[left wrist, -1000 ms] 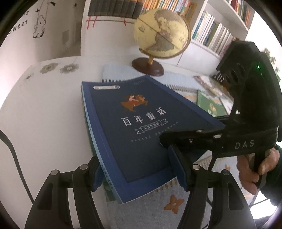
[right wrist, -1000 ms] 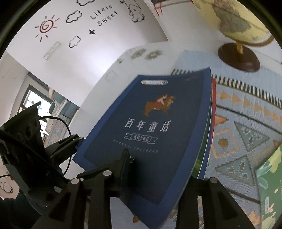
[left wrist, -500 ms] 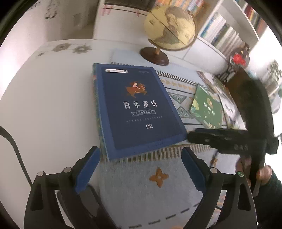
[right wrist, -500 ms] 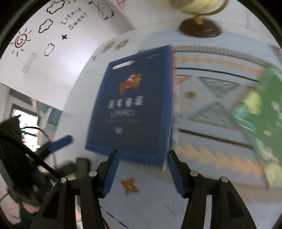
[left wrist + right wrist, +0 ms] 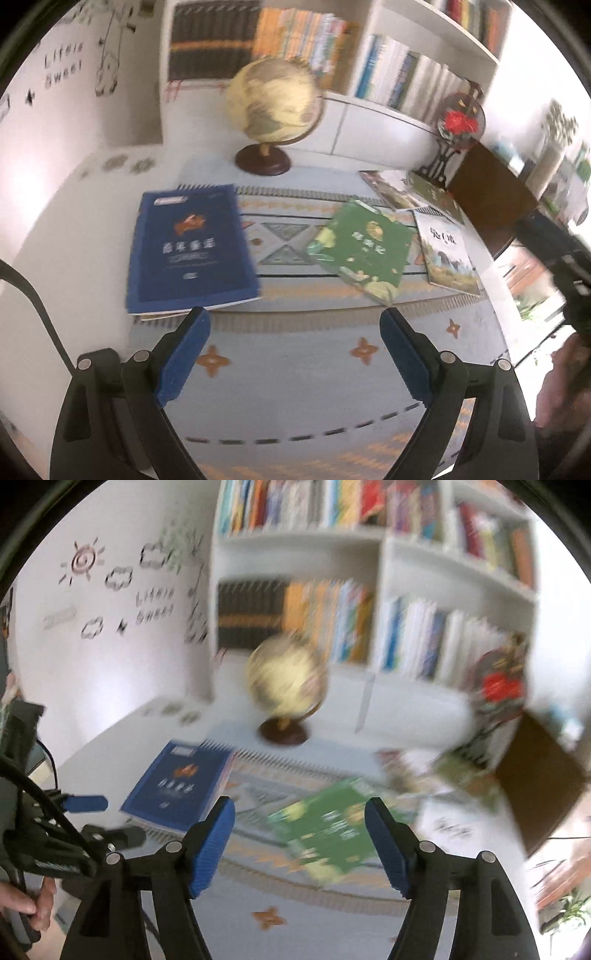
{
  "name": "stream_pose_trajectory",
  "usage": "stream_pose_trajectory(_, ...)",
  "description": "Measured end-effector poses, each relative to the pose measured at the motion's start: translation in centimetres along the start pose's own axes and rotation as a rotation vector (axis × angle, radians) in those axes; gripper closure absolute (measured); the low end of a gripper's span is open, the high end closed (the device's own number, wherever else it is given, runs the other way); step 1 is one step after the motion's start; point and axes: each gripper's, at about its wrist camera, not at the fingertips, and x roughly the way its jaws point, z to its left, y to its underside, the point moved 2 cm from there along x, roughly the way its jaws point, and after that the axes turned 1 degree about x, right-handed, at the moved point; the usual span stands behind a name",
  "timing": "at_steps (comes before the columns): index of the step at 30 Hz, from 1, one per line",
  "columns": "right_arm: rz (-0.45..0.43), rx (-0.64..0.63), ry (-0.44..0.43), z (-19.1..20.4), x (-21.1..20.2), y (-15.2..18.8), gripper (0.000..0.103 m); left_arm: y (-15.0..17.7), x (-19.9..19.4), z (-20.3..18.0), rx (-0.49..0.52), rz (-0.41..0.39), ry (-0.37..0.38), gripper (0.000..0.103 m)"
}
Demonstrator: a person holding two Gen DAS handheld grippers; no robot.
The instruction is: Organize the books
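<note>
blue book (image 5: 190, 247) lies flat, put down left of the globe (image 5: 273, 99) | left gripper (image 5: 293, 332) wide open, empty | right gripper (image 5: 299, 823) opening, empty, over green book (image 5: 332, 834) to grab next

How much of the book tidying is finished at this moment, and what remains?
Done: the blue book lies flat on a stack at the mat's left end. In hand: nothing; the left hand-held gripper is open and empty, the right hand-held gripper is opening with nothing between its pads. Left: the green book, the pale book and others behind them lie scattered on the right.
</note>
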Motion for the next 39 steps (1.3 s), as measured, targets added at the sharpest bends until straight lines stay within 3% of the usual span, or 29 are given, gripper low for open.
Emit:
stream_pose_trajectory(4,-0.103,-0.021,0.134,-4.7,-6.2,0.7,0.020,-0.2,-2.3,-7.5,0.084,-0.083,-0.103,0.010)
stream_pose_trajectory(7,-0.205,-0.003,0.173,-8.7,-11.1,1.0,0.003,-0.3,-4.1,-12.7,0.149,-0.155,-0.179,0.010)
stream_pose_trajectory(9,-0.239,0.014,0.184,-10.7,-13.4,1.1,0.001,-0.3,-5.0,-15.2,0.161,-0.190,-0.190,0.001)
stream_pose_trajectory(14,-0.237,0.081,0.206,-14.7,-15.9,2.3,0.000,-0.2,-5.4,-19.4,0.177,-0.214,-0.138,0.001)
stream_pose_trajectory(18,-0.077,0.125,0.169,-16.8,-12.7,4.0,0.000,-0.5,-3.1,-20.3,0.184,-0.158,-0.110,0.001)
stream_pose_trajectory(23,0.054,0.162,0.160,-17.9,-8.1,5.9,0.000,-2.1,1.3,-20.0,0.156,-0.105,-0.090,0.001)
stream_pose_trajectory(29,0.119,0.169,0.154,-19.0,-2.7,4.8,0.000,-6.7,4.9,-19.6,0.141,-0.086,-0.102,0.001)
stream_pose_trajectory(34,0.171,0.261,0.109,-20.6,3.3,2.7,0.000,-10.1,7.3,-19.2,0.168,-0.103,-0.098,0.001)
stream_pose_trajectory(39,0.215,0.310,0.090,-21.2,6.5,2.6,0.000,-12.1,9.9,-19.1,0.189,-0.080,-0.068,0.001)
